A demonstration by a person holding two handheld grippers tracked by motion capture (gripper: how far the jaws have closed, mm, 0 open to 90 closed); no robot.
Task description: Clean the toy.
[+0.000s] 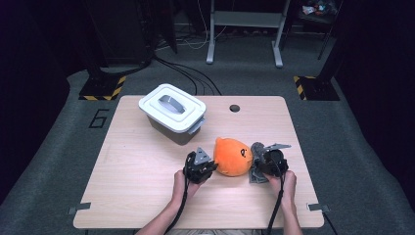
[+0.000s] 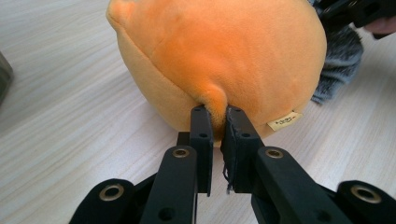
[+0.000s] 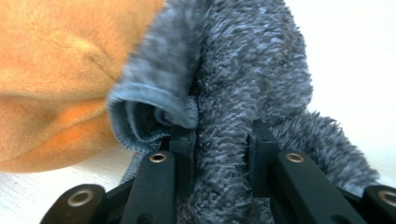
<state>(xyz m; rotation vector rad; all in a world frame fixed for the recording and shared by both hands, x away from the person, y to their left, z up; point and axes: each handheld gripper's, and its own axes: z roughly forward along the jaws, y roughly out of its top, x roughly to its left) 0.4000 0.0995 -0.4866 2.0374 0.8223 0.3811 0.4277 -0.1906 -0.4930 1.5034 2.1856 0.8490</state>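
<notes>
The table (image 1: 147, 166) was pale wood with a round hole (image 1: 235, 108) near its far edge; it stood on grey carpet, with black cables and a grey metal stand (image 1: 244, 29) on the floor beyond it and yellow-black striped feet (image 1: 103, 90) off both far corners; the rest of the room was dark. A grey bin (image 1: 172, 113) with a white lid sat on the table's far-left part, lid on, so its contents could not be told. The orange plush (image 1: 233, 156) lay near the table's middle, nearer the person than the bin and to its right; a grey fuzzy cloth (image 1: 258, 161) touched the plush on its right. The left gripper (image 2: 215, 122) sat just left of the plush, its jaws clenched on a small orange nub at the plush's base. The right gripper (image 3: 222, 140) sat right of the plush, its jaws clamped on a fold of the cloth.
</notes>
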